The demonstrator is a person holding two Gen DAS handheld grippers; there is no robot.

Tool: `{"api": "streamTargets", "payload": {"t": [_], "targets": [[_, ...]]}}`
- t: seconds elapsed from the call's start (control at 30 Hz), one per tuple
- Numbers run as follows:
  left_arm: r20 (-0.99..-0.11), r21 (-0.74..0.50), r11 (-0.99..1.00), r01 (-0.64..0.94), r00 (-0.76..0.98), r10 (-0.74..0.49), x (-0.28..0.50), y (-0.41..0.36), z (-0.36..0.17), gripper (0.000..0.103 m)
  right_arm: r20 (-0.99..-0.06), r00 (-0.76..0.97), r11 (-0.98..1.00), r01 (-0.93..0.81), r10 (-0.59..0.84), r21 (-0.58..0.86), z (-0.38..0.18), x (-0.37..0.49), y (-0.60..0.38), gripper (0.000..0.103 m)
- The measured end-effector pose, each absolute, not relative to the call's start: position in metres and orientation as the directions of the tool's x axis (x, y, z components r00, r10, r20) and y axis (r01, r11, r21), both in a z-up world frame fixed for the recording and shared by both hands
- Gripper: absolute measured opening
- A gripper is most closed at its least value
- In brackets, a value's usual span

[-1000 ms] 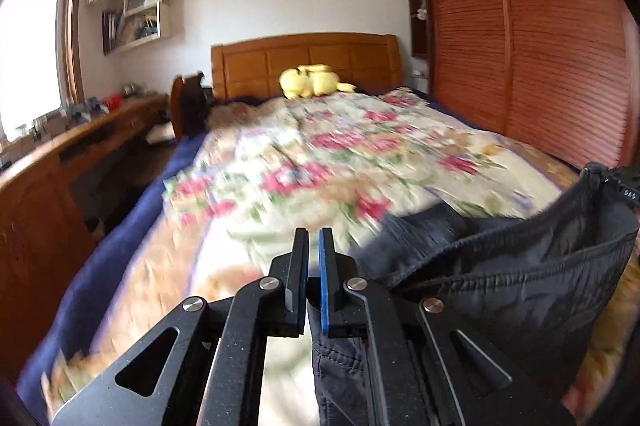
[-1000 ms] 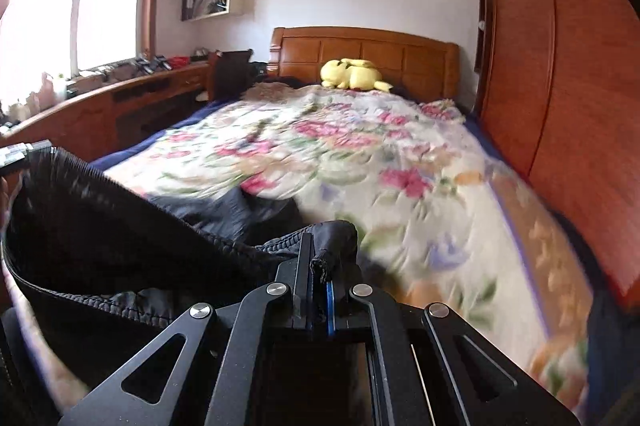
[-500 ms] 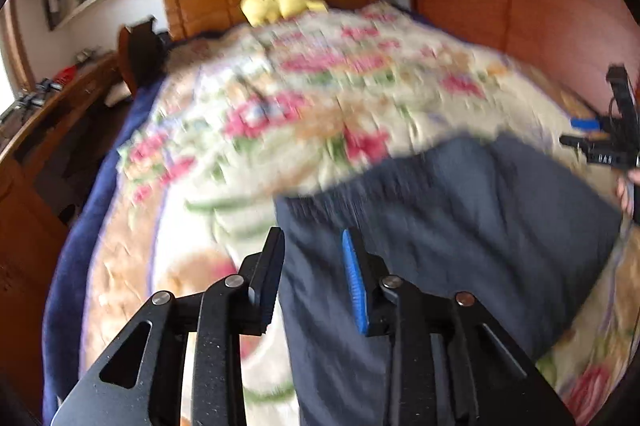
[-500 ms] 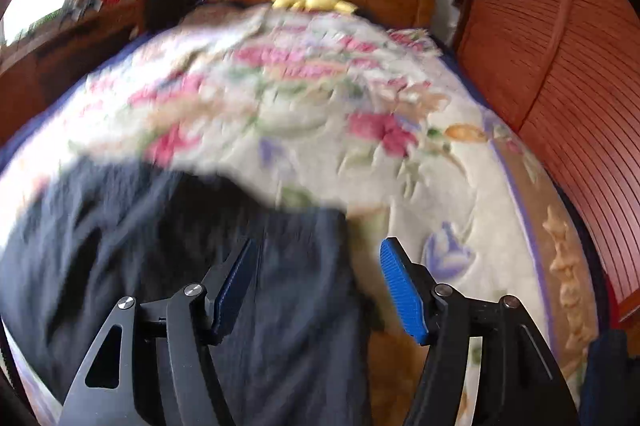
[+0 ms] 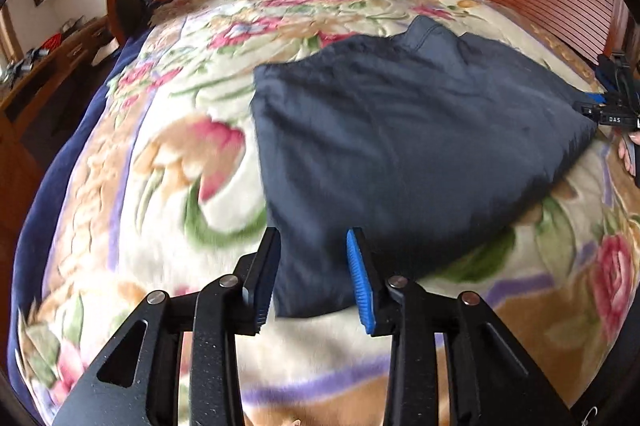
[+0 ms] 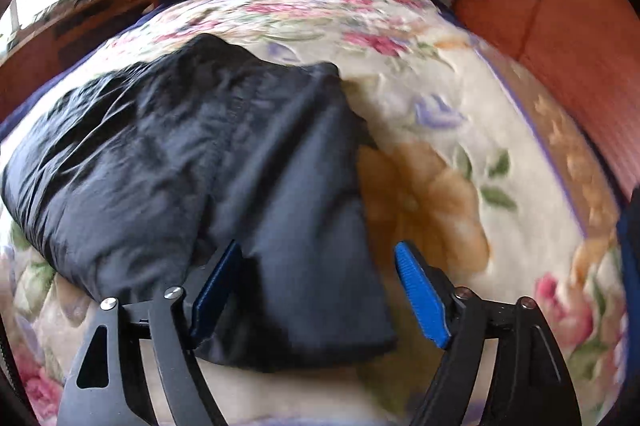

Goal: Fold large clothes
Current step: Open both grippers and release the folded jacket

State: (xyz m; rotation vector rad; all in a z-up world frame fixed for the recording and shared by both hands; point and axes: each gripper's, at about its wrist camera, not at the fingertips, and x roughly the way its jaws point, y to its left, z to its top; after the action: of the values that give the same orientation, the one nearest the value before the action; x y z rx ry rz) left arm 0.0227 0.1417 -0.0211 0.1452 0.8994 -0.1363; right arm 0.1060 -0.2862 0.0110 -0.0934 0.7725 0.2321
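While both grippers opening: garment [image 5: 400, 146] on bedspread [image 5: 168, 154].

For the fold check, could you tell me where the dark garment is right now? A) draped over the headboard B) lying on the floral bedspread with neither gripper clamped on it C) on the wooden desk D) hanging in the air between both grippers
B: the dark garment lies flat on the floral bedspread, and the opening left gripper and right gripper straddle its near edge unclamped.
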Motion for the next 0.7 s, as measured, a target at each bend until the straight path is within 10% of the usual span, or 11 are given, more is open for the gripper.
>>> {"api": "streamTargets", "payload": {"t": [0.7], "targets": [[-0.805,-0.041,0.998,0.056,0.589,-0.066,0.020,0.161,-0.074,0.059,-0.689,0.658,0.952,-0.231,0.303,0.199,-0.018,0.114,-0.315,0.089]]}}
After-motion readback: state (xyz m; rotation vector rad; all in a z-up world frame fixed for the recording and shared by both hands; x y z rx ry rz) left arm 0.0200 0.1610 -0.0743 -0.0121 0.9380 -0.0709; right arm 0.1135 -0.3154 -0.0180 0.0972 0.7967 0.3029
